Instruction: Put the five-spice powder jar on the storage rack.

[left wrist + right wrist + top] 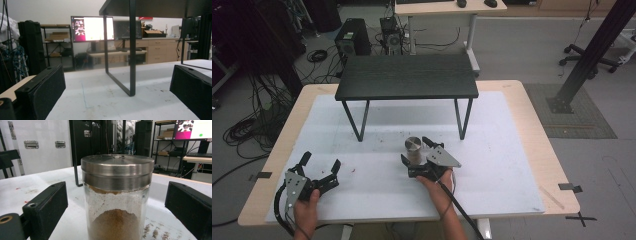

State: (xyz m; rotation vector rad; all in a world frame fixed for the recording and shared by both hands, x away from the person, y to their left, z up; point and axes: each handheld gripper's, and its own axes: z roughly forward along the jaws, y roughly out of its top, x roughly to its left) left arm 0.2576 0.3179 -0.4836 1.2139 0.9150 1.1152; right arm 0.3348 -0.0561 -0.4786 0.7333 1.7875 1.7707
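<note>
A glass jar (413,149) of brown powder with a steel lid stands on the white mat (512,165) between the wide-open jaws of the right gripper (420,151), untouched, while at eight o'clock the left gripper (320,163) rests agape, holding nothing.

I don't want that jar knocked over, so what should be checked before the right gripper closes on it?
1. Jar upright on the white mat: ok.
2. Lid seated on the jar: ok, as far as the right gripper view shows.
3. Jar between the jaws of the right gripper, both apart from the glass: ok.
4. Jar centred between them: ok, roughly.
5. Left gripper open and well away from the jar: ok.
6. Jaw height against the lid: cannot tell.
</note>
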